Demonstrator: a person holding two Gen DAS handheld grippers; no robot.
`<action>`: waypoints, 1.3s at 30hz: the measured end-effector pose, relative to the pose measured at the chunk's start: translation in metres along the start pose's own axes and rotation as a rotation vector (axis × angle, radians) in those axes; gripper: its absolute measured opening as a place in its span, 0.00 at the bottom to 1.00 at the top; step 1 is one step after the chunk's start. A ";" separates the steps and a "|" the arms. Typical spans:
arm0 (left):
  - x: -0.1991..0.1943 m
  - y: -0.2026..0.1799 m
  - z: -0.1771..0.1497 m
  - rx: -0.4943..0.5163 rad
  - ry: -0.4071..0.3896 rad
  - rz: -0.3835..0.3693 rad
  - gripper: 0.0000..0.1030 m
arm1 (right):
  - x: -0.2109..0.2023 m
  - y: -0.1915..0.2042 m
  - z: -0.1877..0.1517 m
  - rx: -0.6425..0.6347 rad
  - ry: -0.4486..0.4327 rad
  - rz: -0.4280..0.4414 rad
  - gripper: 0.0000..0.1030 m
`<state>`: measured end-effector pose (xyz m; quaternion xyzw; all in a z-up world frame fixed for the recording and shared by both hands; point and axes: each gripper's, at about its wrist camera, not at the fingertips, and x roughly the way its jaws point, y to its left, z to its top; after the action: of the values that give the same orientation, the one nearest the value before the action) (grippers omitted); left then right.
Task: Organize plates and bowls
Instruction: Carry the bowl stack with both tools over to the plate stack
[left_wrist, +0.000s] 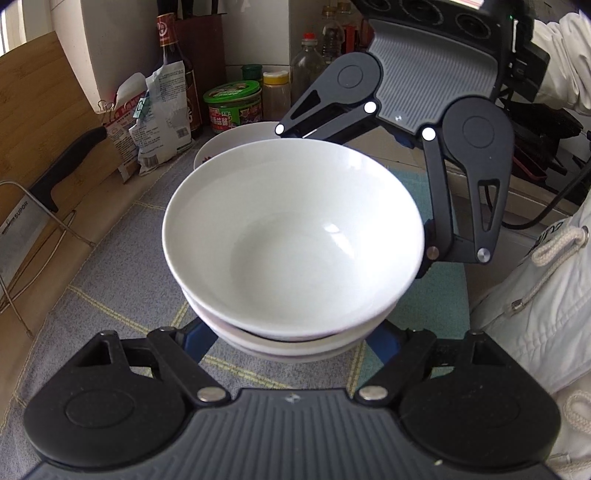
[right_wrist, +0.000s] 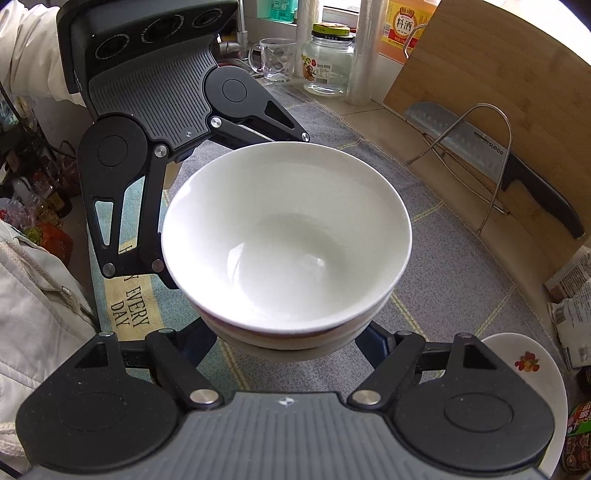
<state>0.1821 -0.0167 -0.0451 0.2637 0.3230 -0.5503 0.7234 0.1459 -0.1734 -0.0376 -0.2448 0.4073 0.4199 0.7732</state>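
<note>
A stack of white bowls (left_wrist: 291, 240) hangs above the grey checked cloth mat (left_wrist: 110, 295), held from two opposite sides. My left gripper (left_wrist: 291, 343) is shut on the lower part of the stack, its fingertips hidden under the bowls. The right gripper's fingers (left_wrist: 439, 206) clasp the far side. In the right wrist view the same stack (right_wrist: 284, 240) fills the middle, with my right gripper (right_wrist: 288, 347) shut on its base and the left gripper's fingers (right_wrist: 147, 221) on the far rim. A white plate with a fruit print (right_wrist: 524, 369) lies on the mat, apart from the stack.
A bamboo cutting board (right_wrist: 498, 74) and a knife (right_wrist: 517, 173) lean in a wire rack (right_wrist: 495, 147) along the counter edge. Sauce bottles (left_wrist: 177, 66), jars (left_wrist: 234, 107), a glass mug (right_wrist: 275, 59) and bags (left_wrist: 159, 110) crowd the back. A person's white jacket (left_wrist: 535, 295) is at the side.
</note>
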 end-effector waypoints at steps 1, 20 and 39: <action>0.003 0.001 0.005 0.004 -0.002 -0.001 0.82 | -0.004 -0.004 -0.004 0.003 -0.002 -0.003 0.82; 0.082 -0.007 0.097 0.093 -0.045 -0.027 0.82 | -0.062 -0.081 -0.071 0.045 0.000 -0.108 0.82; 0.137 0.020 0.122 0.113 -0.014 -0.037 0.82 | -0.054 -0.142 -0.105 0.087 0.033 -0.128 0.82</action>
<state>0.2489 -0.1872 -0.0690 0.2943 0.2911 -0.5827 0.6994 0.2045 -0.3480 -0.0452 -0.2435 0.4216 0.3473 0.8015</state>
